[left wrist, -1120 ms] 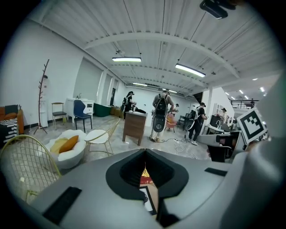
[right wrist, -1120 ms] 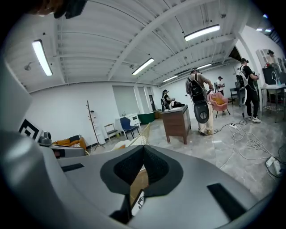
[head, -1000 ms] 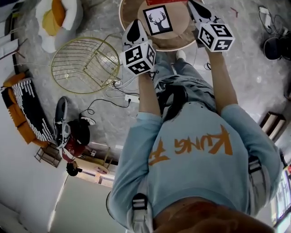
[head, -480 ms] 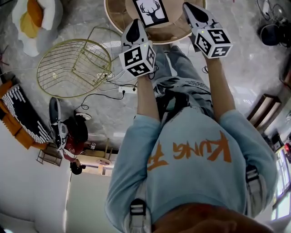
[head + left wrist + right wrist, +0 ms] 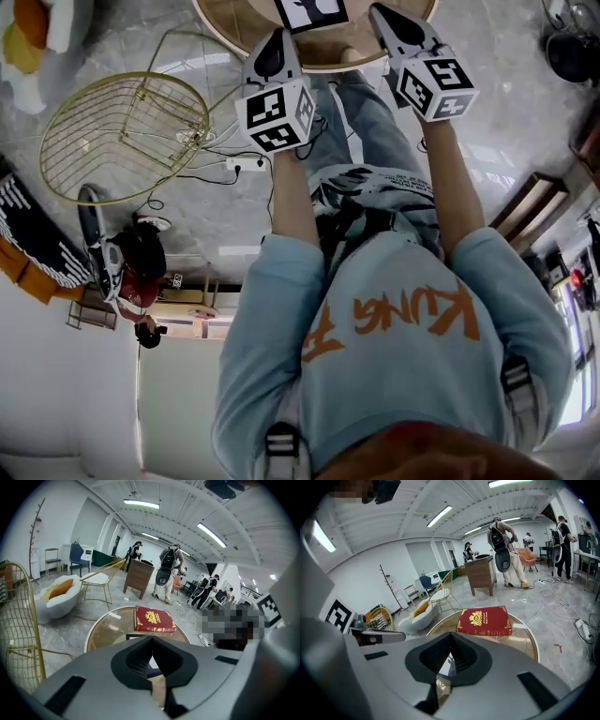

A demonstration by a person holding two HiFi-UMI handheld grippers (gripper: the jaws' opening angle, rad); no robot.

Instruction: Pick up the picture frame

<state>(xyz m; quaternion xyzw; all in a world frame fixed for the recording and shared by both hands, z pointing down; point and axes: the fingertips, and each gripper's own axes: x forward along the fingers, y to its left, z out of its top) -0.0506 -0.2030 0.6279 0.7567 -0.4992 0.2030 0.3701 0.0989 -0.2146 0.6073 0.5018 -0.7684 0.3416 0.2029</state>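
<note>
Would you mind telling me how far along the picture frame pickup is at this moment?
Nothing is done yet: the picture frame lies on the round table. In hand: the left hand-held gripper and right hand-held gripper hover beside it, jaws shut, empty. Left: open, grip, lift.

Support surface: one round table [image 5: 232,26] with a wood-toned top and a pale rim, standing on a grey marbled floor [image 5: 525,122].

Items on the table:
- Picture frame [image 5: 311,11], set inward from the near edge, with its print visible from above.
- Red book [image 5: 153,619], lying flat with the cover up, toward the far edge.
</note>
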